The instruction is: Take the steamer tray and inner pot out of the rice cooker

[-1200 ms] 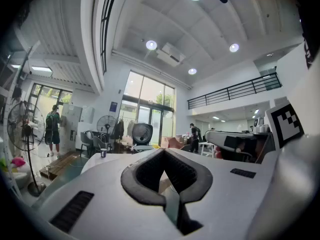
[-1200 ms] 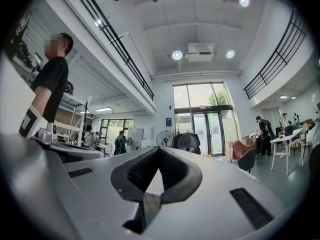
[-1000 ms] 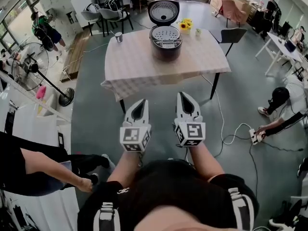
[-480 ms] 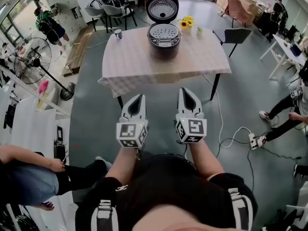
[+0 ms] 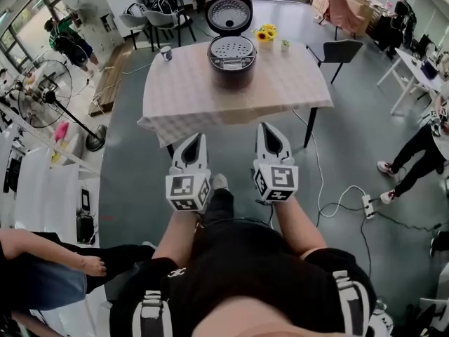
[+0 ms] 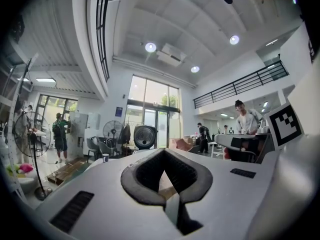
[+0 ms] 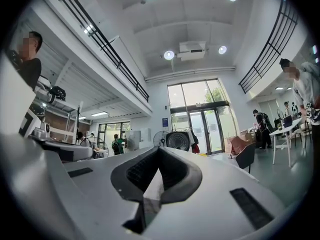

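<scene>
A black rice cooker (image 5: 231,60) stands on the far half of a cloth-covered table (image 5: 203,93), lid raised behind it. A perforated steamer tray (image 5: 232,48) lies in its mouth; the inner pot beneath is hidden. My left gripper (image 5: 194,143) and right gripper (image 5: 269,133) are held side by side in front of my body, well short of the table's near edge, both shut and empty. In the left gripper view the cooker's raised lid (image 6: 144,136) shows past the shut jaws. The right gripper view shows the lid (image 7: 177,140) too.
On the table are a cup (image 5: 165,53) at the back left and yellow flowers (image 5: 266,34) beside the cooker. A dark chair (image 5: 341,50) stands right of the table, a floor fan (image 5: 52,97) left. A cable and power strip (image 5: 366,203) lie on the floor at right. People stand around.
I have walked closer: the table and cooker sit lower and larger in the head view, and both grippers are nearer the table's edge. The grippers stay shut.
</scene>
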Tool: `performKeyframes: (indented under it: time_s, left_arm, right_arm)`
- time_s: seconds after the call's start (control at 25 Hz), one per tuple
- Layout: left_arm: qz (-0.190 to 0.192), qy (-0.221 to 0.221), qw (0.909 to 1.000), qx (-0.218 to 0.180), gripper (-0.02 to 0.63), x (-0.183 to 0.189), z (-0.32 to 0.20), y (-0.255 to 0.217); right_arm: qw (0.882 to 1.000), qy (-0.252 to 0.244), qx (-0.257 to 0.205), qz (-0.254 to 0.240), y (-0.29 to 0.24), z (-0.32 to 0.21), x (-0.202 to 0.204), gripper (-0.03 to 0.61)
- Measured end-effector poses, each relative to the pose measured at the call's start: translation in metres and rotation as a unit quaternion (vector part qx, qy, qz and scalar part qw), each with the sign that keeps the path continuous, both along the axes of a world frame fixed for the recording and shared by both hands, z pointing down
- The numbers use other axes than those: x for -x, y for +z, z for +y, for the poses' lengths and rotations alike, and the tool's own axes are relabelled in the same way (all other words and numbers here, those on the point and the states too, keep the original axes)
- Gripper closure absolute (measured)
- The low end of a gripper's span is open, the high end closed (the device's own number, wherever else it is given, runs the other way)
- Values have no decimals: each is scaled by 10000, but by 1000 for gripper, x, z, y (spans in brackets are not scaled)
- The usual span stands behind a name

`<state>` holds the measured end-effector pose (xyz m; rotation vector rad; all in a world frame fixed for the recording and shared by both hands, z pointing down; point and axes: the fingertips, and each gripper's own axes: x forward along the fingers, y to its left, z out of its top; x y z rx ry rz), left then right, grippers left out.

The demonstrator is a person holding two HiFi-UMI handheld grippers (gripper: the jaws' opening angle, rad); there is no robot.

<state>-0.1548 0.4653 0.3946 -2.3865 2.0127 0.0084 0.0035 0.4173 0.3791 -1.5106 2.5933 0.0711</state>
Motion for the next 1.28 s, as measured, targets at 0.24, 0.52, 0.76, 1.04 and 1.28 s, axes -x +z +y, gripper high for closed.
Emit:
performKeyframes:
  time_s: [0.24,0.52,0.76,1.04,1.28]
  left_arm:
    - [26,-6,10000,-16,612,12,-41,8]
    - [-6,89,10000,7,612,22,-106,14]
    - [21,158,9999,23,612,48,-185,13]
    - [143,251,9995,84,612,83,-286,-1]
    - [173,297,9993,141,612,111,-368,-13]
  right_arm:
    - [10000,70,-55,38,3,-39,3,577]
    - [9999,133,7,82,13,-101,14,577]
    - [9996,283,23,75,13,-180,36,577]
    - [9993,342,88,99,-4,-280,69,577]
    - [9992,327,187,142,-13,-359,97,577]
